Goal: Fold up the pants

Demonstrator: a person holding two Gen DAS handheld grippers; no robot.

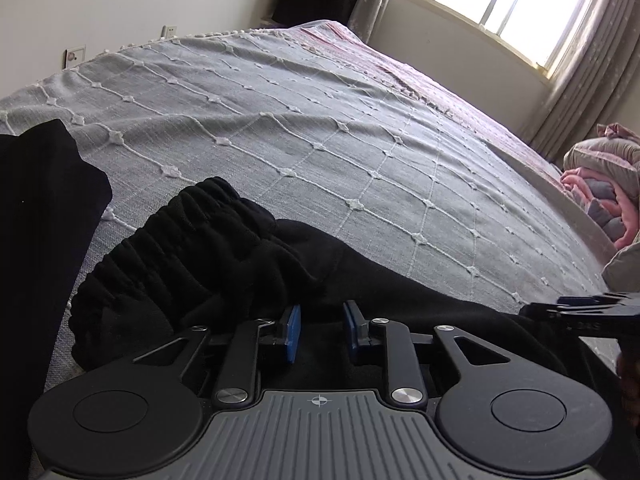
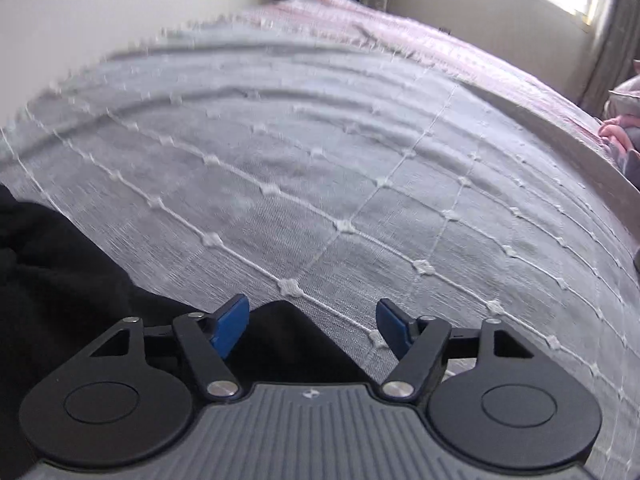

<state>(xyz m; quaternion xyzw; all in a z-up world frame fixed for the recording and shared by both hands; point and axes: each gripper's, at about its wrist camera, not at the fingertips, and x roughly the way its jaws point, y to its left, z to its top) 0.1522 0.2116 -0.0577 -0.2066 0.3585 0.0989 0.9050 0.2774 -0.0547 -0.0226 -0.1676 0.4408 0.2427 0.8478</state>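
Black pants (image 1: 208, 256) lie bunched on the grey bedspread (image 1: 320, 140), the gathered elastic waistband nearest the left gripper. My left gripper (image 1: 320, 320) sits low over the black cloth with its blue pads a small gap apart; black fabric fills the gap, but a grip is unclear. My right gripper (image 2: 312, 316) is open wide, its blue pads (image 2: 230, 322) either side of a pointed corner of the pants (image 2: 280, 332), not closed on it. The right gripper's black frame (image 1: 580, 312) shows at the right of the left wrist view.
Another black cloth (image 1: 40, 220) lies at the left edge of the bed. A pile of pink and grey bedding (image 1: 604, 188) sits at the right. A window (image 1: 500, 0) with curtains and a white wall stand beyond the bed.
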